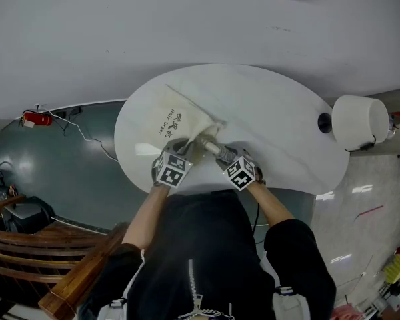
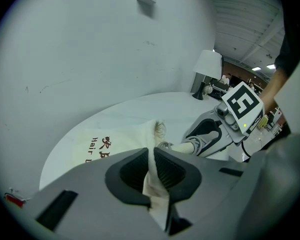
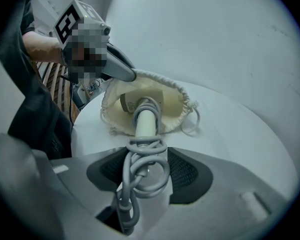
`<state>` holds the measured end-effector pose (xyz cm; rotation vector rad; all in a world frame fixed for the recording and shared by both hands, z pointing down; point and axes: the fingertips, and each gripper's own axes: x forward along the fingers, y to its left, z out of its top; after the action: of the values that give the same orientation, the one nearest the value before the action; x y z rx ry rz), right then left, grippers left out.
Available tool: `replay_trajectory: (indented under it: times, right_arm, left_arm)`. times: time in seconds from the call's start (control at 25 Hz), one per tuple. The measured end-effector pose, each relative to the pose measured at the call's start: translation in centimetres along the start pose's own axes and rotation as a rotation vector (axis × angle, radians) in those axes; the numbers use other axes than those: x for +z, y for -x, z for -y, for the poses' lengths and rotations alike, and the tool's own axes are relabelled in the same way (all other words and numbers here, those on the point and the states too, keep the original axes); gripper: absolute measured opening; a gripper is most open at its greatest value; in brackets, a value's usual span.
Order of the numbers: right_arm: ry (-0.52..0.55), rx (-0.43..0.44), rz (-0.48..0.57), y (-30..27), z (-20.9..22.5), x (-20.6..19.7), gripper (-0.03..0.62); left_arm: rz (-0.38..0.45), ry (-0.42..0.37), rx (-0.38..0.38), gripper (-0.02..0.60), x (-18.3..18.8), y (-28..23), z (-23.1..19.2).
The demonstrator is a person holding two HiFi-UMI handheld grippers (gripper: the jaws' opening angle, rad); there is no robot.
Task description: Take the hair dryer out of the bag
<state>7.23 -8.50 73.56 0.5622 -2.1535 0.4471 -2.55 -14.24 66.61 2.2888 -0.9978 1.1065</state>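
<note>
Your left tongs (image 2: 152, 159) pinched the limp bag (image 2: 110, 139) rim; your right tongs (image 3: 145, 169) gripped the springy cord (image 3: 140, 184) of the hair dryer (image 3: 132, 103). Its rigid handle (image 3: 145, 124) probably offered a surer hold.

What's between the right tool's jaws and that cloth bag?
The hair dryer's pale handle and its coiled grey cord, held by the right gripper, bridge to the bag; the right gripper view shows it.

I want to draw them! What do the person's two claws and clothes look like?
Both the left claw and right claw are grey, with black ribbed pads inside. Each carries a cube covered in black-and-white square markers. The person wears a black top with a zip.
</note>
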Motion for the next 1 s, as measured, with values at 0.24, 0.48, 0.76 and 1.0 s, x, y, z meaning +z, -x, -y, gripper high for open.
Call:
replay_trajectory:
  times: [0.24,0.48,0.76,1.0]
  right_arm:
    - [-0.002,0.008,-0.025,0.5,0.2,-1.7,0.227]
    - [-0.002,0.026,-0.059,0.5,0.4,-3.2,0.229]
    - [0.001,0.027,-0.104,-0.5,0.4,-4.5,0.232]
    - [0.012,0.025,-0.114,-0.6,0.3,-4.7,0.243]
  left_arm:
    - [-0.004,-0.002,-0.003,0.037,-0.1,-0.1,0.0]
    - [-0.005,-0.001,-0.003,0.037,-0.1,-0.1,-0.1]
    - [-0.013,0.001,-0.006,0.037,-0.3,-0.1,-0.2]
    - [-0.006,0.01,-0.006,0.037,-0.4,0.0,-0.3]
